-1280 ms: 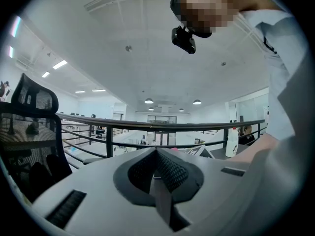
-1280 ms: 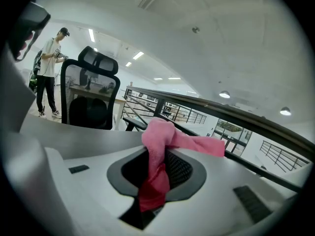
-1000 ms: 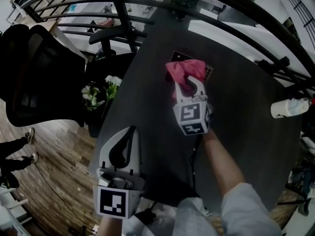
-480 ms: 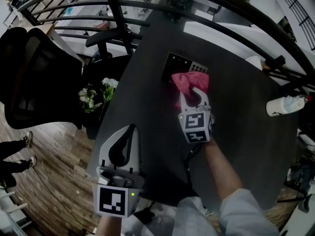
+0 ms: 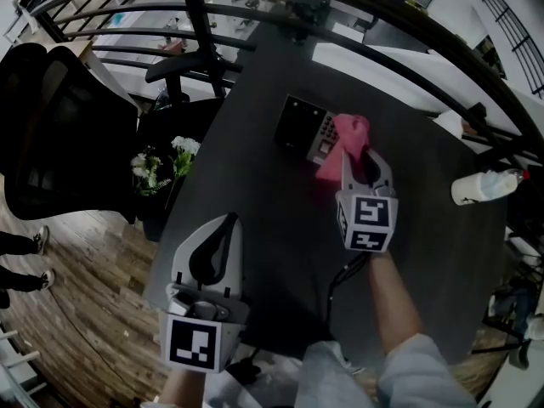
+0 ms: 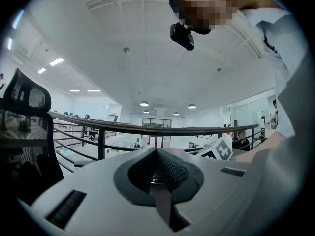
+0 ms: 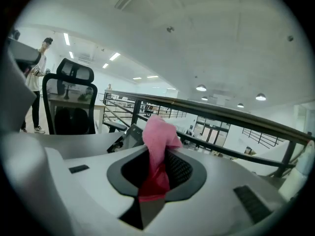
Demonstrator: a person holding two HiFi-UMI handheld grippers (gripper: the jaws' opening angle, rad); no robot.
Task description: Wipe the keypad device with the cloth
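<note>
Now the right gripper point(image 5: 357, 155) is clamped on a bunched pink cloth point(image 5: 347, 143), which drapes over the right edge of the keypad device point(image 5: 297, 124), a dark slab with pale keys toward the far side of the dark table point(image 5: 255, 202). Near left, the left gripper point(image 5: 221, 228) has its jaws together, empty.

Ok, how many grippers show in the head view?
2. The left gripper hangs over the table's near left edge, shut and empty. The right gripper, further out, is shut on the pink cloth at the keypad device's right side.
</note>
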